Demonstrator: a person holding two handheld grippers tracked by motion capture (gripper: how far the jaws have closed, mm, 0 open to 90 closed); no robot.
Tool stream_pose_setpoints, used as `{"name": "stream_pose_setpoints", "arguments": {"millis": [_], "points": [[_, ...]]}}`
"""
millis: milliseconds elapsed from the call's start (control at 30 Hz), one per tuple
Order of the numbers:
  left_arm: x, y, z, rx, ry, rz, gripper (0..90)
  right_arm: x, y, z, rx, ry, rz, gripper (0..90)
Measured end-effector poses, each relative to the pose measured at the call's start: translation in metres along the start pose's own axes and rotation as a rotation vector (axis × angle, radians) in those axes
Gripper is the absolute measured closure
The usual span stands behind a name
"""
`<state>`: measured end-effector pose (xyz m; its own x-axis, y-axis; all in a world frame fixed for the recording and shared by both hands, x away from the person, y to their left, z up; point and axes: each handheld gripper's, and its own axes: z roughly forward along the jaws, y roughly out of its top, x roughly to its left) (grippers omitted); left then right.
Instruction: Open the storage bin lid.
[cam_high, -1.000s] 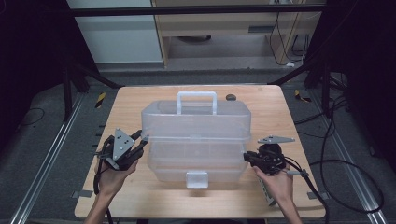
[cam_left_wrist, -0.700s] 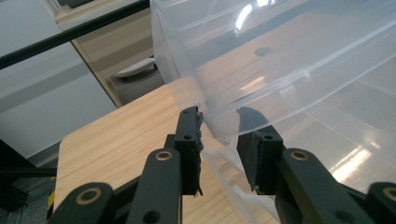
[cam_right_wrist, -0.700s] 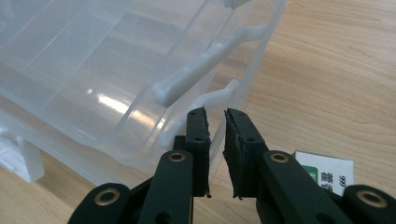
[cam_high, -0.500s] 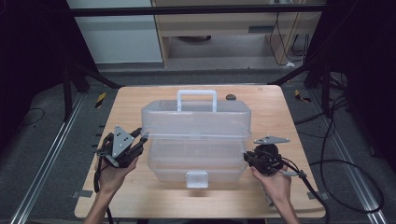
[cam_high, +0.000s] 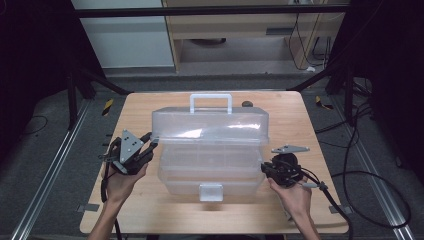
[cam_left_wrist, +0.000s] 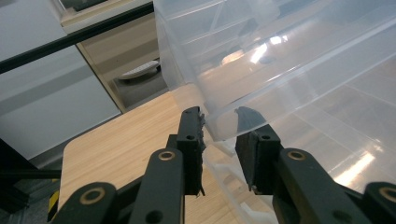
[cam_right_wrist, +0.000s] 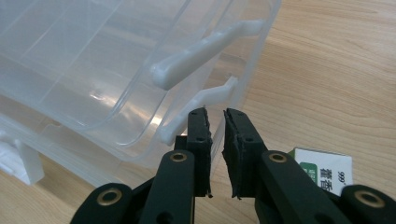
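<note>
The clear plastic toolbox (cam_high: 210, 152) sits in the middle of the wooden table (cam_high: 165, 220), its white carry handle (cam_high: 210, 102) at the far edge and its white front latch (cam_high: 210, 191) facing us. The lid (cam_high: 210, 125) stands raised and tilted back above the base, so we judge the work in hand to be swinging it open or shut from its 2 ends at once. We hold the left gripper (cam_high: 145, 148) at the box's left end: in the left gripper view its 2 jaws straddle the lid's lower corner edge (cam_left_wrist: 219, 126), 1 pad outside and 1 seen through the plastic, with a gap between them, so we cannot tell whether they pinch the rim or only bracket it. Taking the lid by the corner rim makes sense, since the wall there is thin enough to fit between the jaws. We keep the right gripper (cam_high: 266, 170) at the right end, low against the base. Its jaws are nearly closed, with only a narrow slit and nothing between them, tips just short of the lower of 2 white side arms (cam_right_wrist: 198, 109); it seems placed to steady the box. A small green-and-white packet (cam_right_wrist: 322, 170) lies just beside that gripper on the table.
</note>
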<state>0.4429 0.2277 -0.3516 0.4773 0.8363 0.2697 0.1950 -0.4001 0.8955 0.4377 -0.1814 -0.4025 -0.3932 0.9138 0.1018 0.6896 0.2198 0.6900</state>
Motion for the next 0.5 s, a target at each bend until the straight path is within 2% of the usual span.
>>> {"name": "stream_pose_setpoints", "arguments": {"millis": [100,200,500], "points": [[0.0008,0.0013,0.0005,-0.002,0.0,-0.002,71.0,0.0036,0.001,0.0002,0.006,-0.026,-0.006,81.2],[0.0014,0.0023,0.001,-0.002,0.0,-0.002,71.1,0.0038,0.0008,0.0,0.008,-0.025,0.008,81.3],[0.0048,0.0085,0.0042,-0.005,0.007,-0.006,72.0,0.0034,0.0008,0.0,0.007,-0.025,0.005,81.4]]}}
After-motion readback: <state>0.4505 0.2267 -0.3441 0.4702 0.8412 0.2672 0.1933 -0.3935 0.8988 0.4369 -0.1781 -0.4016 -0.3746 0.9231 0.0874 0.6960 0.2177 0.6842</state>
